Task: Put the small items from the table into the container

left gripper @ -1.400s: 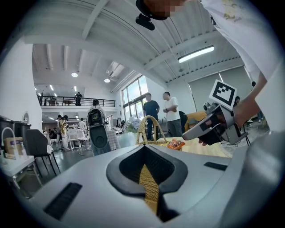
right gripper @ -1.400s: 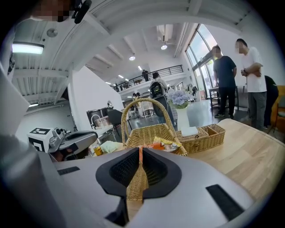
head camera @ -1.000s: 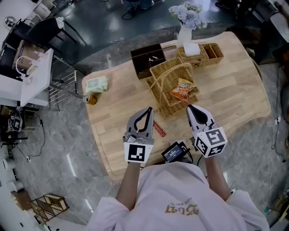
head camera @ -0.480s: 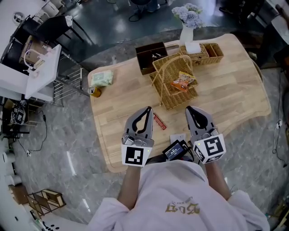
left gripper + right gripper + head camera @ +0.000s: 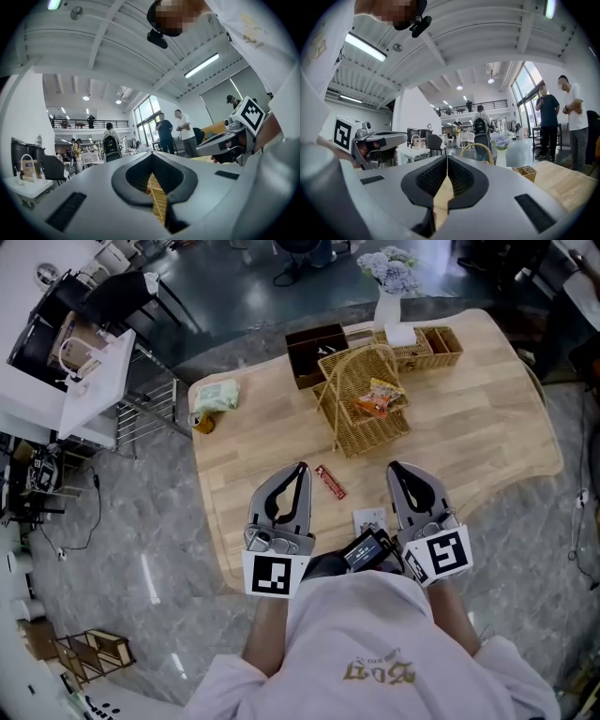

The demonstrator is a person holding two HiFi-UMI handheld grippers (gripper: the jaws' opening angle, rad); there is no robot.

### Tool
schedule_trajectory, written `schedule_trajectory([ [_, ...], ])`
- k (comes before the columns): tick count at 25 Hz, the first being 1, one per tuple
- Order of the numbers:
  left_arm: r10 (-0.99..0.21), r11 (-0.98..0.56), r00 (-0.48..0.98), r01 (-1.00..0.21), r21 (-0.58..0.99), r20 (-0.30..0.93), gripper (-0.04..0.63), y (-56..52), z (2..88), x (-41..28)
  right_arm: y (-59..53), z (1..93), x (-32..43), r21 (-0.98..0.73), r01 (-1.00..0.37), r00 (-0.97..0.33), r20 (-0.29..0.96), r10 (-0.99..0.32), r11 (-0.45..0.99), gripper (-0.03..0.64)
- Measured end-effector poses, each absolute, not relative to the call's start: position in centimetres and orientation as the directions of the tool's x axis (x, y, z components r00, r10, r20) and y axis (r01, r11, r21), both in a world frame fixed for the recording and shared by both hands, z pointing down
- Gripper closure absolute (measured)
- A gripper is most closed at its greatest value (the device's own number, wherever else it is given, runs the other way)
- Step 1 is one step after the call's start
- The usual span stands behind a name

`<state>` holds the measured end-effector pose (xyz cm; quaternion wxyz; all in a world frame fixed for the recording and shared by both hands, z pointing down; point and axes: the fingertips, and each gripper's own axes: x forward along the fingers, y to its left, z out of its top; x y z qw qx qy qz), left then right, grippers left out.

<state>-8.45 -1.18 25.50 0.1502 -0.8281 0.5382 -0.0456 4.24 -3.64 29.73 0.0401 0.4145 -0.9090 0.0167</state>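
1. The left gripper [image 5: 300, 468] is held level and pointed toward 12 o'clock, with its jaws closed together on nothing.
2. The right gripper [image 5: 393, 466] is held at its 3 o'clock, pointed likewise, with its jaws also closed and empty.

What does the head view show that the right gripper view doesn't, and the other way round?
Only the head view: the red bar, white packet and green packet on the table, plus the snack bag in the basket. Only the right gripper view: people standing and ceiling lights. Both: the table, basket, flowers and left gripper.
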Motion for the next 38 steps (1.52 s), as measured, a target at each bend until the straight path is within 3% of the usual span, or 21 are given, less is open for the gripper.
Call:
schedule_trajectory([
  [11, -0.904, -0.36, 0.413, -0.874, -0.326, -0.11, 0.603, 0.4, 24.6, -7.7, -2.2, 29.5, 4.2, 0.003, -0.746, -0.664, 0.08, -0.744, 0.666, 0.597],
  [16, -0.902, -0.39, 0.425, -0.88, -0.27, -0.081, 0.602, 0.3, 25.7, -7.8, -2.4, 30.0, 4.4, -0.01, -0.75, -0.659, 0.09, -0.747, 0.661, 0.597],
  [24, -0.914, -0.368, 0.4, -0.889, -0.271, -0.07, 0.601, 0.0, 26.7, -8.0, -3.0, 31.6, 5.6, -0.021, -0.761, -0.644, 0.15, -0.75, 0.649, 0.597],
  [38, -0.904, -0.426, 0.41, -0.888, -0.172, 0.124, 0.603, -0.1, 35.4, -6.8, -1.8, 40.7, 8.0, -0.217, -0.757, -0.65, 0.351, -0.674, 0.616, 0.597],
])
